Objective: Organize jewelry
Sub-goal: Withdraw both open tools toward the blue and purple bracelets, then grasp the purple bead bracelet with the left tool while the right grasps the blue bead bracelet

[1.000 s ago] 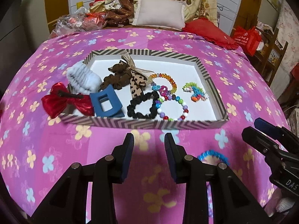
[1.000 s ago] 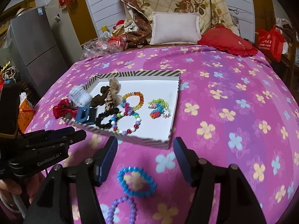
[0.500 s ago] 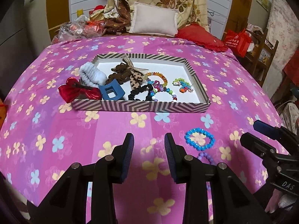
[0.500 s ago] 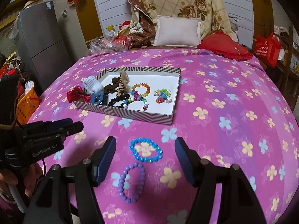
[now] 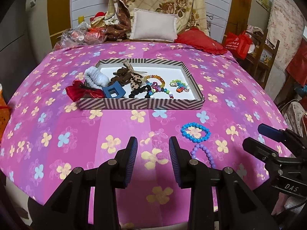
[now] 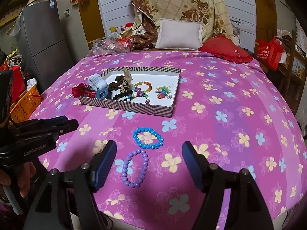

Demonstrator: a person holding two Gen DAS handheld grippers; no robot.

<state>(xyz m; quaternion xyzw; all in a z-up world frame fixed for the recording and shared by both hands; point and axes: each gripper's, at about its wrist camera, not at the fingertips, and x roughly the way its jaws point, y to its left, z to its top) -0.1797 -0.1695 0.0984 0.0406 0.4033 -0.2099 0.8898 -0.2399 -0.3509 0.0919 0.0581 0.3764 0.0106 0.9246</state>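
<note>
A chevron-striped tray on the pink flowered bedspread holds a red bow, a blue claw clip, scrunchies and several bead bracelets. Outside it, nearer to me, lie a blue bead bracelet and a purple bead bracelet. My left gripper hovers open and empty over bare bedspread, left of both loose bracelets. My right gripper hangs above them, its jaws opening, nothing between the pads; the purple bracelet lies below the gap. Each gripper shows at the edge of the other's view.
Pillows, a red cushion and a pile of plastic bags crowd the bed's far end. An orange basket and a grey fridge stand to the left, a red bag to the right.
Both grippers have drawn back from the tray toward the bed's near edge. The tray looks smaller, and the purple bracelet has come fully into view. The right gripper's jaws stand wider.
</note>
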